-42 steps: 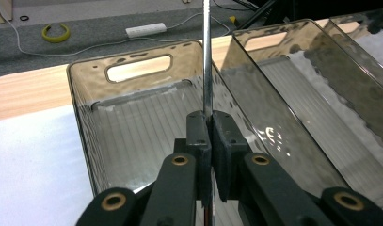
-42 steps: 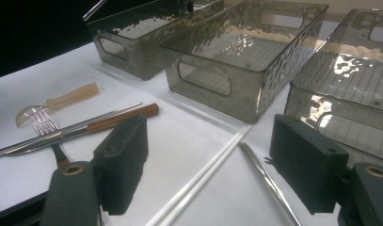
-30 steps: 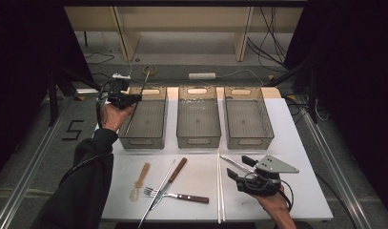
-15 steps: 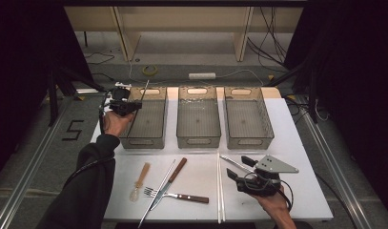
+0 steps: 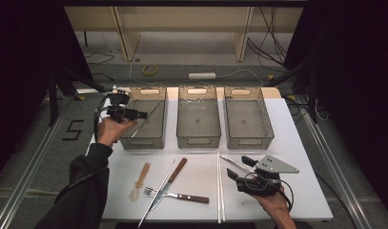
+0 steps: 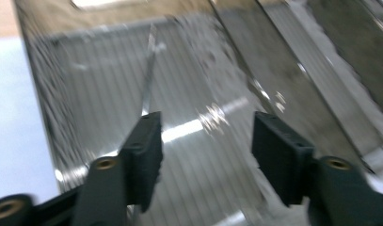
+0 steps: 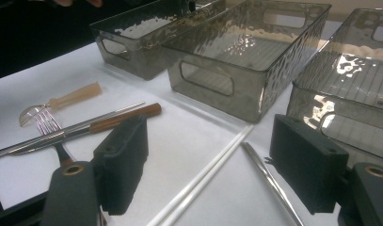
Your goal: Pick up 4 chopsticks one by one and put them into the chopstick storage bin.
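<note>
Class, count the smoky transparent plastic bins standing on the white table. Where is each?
3, in a row along the far edge: left bin, holding a metal rod; middle bin; right bin.

Left of my right gripper (image 5: 237, 165), on the white table (image 5: 201, 174): a wooden-handled knife (image 5: 171, 180) crossing a fork (image 5: 182, 196), with a pale-handled spoon (image 5: 140, 181) farther left. Beyond the gripper: the middle bin (image 5: 198, 141) and the right bin (image 5: 249, 141), side by side.

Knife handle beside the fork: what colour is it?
Brown wooden knife handle; right gripper view shows it best.
</note>
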`<control>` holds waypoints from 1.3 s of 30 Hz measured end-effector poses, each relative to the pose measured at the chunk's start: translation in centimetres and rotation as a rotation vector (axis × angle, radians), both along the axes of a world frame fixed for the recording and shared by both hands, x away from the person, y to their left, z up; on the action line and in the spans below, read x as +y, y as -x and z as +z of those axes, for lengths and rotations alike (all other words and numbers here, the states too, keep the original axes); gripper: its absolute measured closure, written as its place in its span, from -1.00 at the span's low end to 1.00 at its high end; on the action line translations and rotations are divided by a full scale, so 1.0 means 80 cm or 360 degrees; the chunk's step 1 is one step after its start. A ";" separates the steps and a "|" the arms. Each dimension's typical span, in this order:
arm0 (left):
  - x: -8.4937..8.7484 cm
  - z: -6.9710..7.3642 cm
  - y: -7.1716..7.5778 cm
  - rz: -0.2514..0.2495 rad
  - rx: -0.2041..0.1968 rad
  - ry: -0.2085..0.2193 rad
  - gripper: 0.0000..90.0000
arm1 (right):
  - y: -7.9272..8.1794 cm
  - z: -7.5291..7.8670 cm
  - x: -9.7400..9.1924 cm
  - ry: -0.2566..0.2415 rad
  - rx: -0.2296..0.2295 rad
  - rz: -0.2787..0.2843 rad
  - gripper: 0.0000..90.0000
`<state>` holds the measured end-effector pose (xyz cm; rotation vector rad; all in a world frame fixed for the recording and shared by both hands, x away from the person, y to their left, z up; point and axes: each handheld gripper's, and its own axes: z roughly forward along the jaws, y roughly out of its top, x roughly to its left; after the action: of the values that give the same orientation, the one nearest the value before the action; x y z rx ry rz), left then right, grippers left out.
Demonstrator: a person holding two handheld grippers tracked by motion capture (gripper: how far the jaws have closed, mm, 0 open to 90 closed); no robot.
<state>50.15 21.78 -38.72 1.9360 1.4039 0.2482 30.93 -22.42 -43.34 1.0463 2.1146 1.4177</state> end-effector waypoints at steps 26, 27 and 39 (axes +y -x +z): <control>-0.047 -0.022 0.127 -0.0245 0.0196 -0.0208 -0.43 | 0.000 0.000 0.003 0.0005 0.0000 0.0006 -0.35; -0.048 -0.024 0.129 -0.0248 0.0200 -0.0209 -0.43 | 0.000 0.000 0.003 0.0005 -0.0001 0.0006 -0.35; -0.068 -0.040 0.147 -0.0320 0.0254 -0.0297 -0.40 | 0.001 0.000 0.003 0.0008 -0.0006 0.0012 -0.35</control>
<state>38.38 16.30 -41.88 2.2772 1.3116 0.1362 30.87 -22.14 -43.35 1.0339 2.1209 1.4161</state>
